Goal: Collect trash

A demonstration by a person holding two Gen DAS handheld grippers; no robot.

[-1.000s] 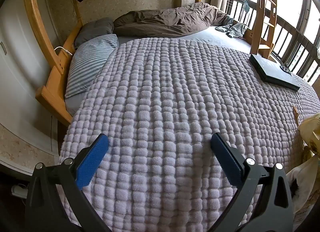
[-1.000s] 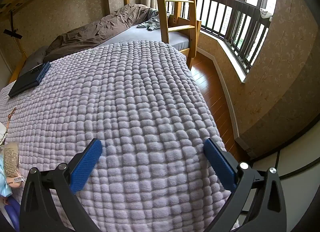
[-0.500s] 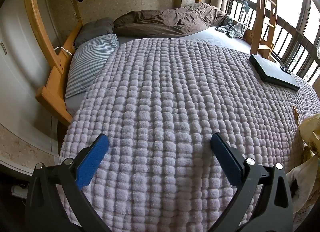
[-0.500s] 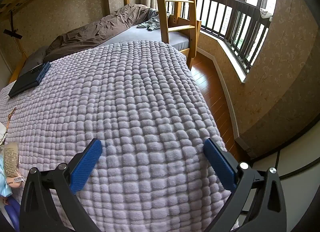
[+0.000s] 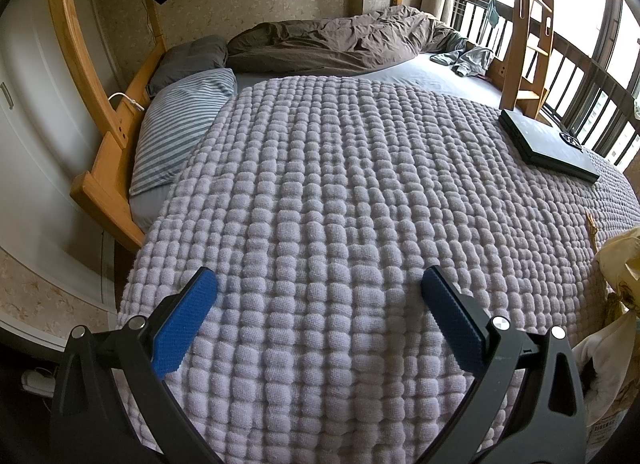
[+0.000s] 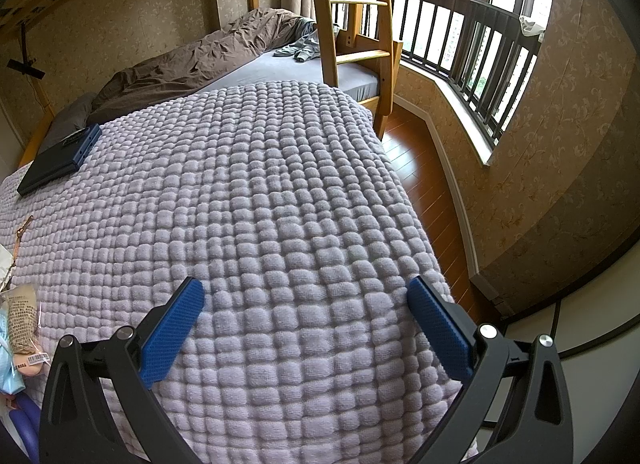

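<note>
Trash lies between the two views on a lilac quilted blanket [image 5: 340, 204]. In the left wrist view a crumpled yellowish wrapper [image 5: 620, 260] and a white paper bag [image 5: 604, 368] sit at the far right edge, with a thin brown scrap [image 5: 591, 224] above them. In the right wrist view a printed snack wrapper [image 6: 22, 316], a brown twig-like scrap [image 6: 22, 230] and pale blue plastic [image 6: 8, 368] lie at the far left edge. My left gripper [image 5: 318, 284] is open and empty over the blanket. My right gripper [image 6: 302, 290] is open and empty over the blanket [image 6: 260, 204].
A closed dark laptop [image 5: 548, 146] lies on the blanket, also in the right wrist view [image 6: 60, 160]. A striped pillow [image 5: 180, 124], a brown duvet [image 5: 340, 44] and a wooden ladder [image 6: 352, 24] stand beyond. Wooden floor [image 6: 424, 168] runs right of the bed.
</note>
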